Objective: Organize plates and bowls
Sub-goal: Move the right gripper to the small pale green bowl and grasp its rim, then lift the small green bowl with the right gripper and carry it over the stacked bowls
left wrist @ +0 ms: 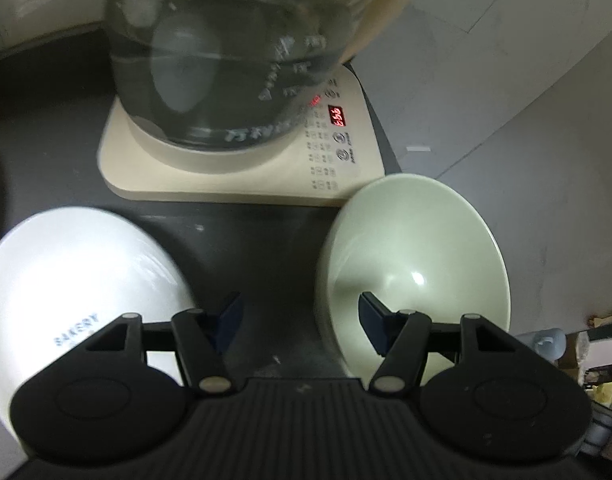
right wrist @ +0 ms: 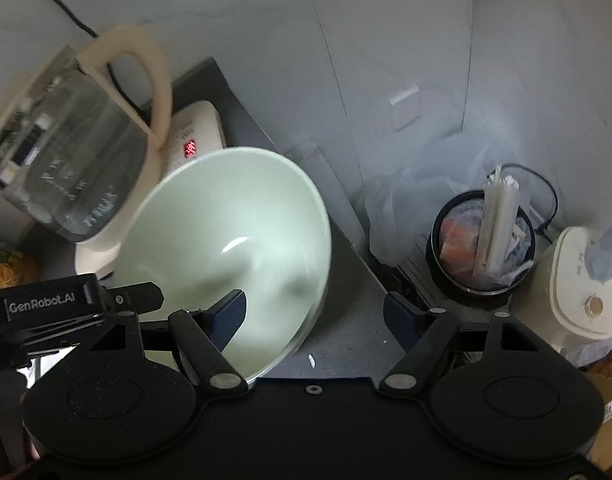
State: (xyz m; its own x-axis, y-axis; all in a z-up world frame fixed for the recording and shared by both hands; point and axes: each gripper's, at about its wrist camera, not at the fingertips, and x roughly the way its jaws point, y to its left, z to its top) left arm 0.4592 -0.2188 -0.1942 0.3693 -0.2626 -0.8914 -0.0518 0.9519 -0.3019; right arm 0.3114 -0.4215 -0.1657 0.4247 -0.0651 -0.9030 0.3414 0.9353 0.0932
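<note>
A pale green bowl (left wrist: 414,264) sits at the right edge of the dark counter (left wrist: 266,248). A white bowl or plate printed "BAKERY" (left wrist: 78,280) sits at the left. My left gripper (left wrist: 300,316) is open and empty, low over the counter between the two; its right finger is inside the green bowl. In the right wrist view the green bowl (right wrist: 234,240) fills the middle left. My right gripper (right wrist: 314,312) is open and straddles the bowl's right rim, left finger inside, right finger outside. The left gripper's body (right wrist: 46,304) shows at the left.
A glass kettle (left wrist: 226,48) with a beige handle stands on a beige base with a red display (left wrist: 336,116), just behind the bowls. Past the counter's right edge, below, are a black bin with trash (right wrist: 482,248), plastic bags and a white appliance (right wrist: 582,284).
</note>
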